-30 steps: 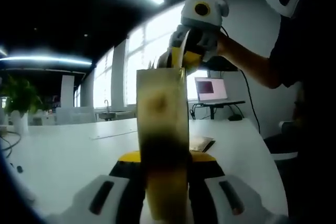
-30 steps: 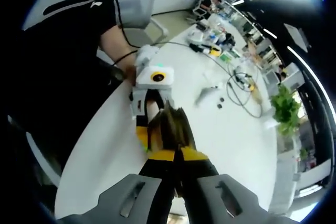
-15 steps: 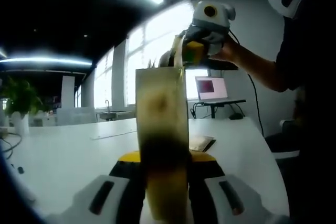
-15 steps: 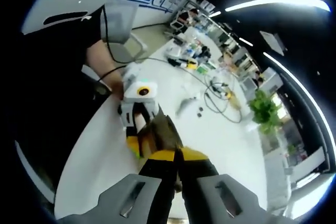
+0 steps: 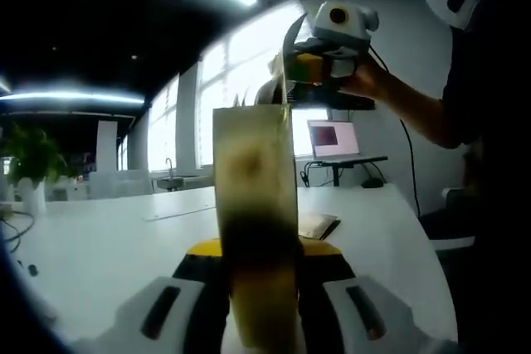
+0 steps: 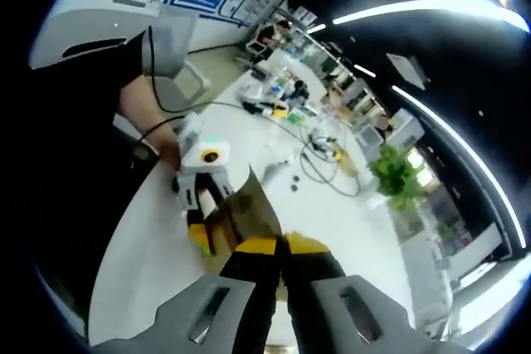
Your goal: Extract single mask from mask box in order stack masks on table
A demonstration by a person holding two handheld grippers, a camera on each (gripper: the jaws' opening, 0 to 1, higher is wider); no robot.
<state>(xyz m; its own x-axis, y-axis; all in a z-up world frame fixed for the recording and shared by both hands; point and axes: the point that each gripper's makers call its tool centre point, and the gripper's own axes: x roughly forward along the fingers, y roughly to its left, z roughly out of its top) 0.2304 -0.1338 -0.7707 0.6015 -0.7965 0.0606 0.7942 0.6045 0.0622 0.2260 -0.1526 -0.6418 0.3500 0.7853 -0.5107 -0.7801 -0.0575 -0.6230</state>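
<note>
The mask box (image 5: 254, 230), a tall yellowish carton, stands upright between the jaws of my left gripper (image 5: 257, 275), which is shut on it. Above the box top hovers my right gripper (image 5: 319, 51), held by a hand, with a thin pale mask (image 5: 284, 80) hanging from it toward the box opening. In the right gripper view, my right gripper (image 6: 278, 246) is shut on the mask (image 6: 249, 213), a brownish sheet rising from its jaws. Beyond it are the left gripper (image 6: 203, 176) and the box (image 6: 199, 236), over the white table (image 6: 332, 221).
A small flat packet (image 5: 319, 225) lies on the table behind the box. A laptop (image 5: 333, 140) stands at the back and a plant (image 5: 29, 155) at far left. Cables (image 6: 319, 151) and small items lie further along the table. The person's arm (image 5: 415, 109) is at right.
The right gripper has risen up and away from the box top, drawing the mask with it. The left gripper and the box have stayed put.
</note>
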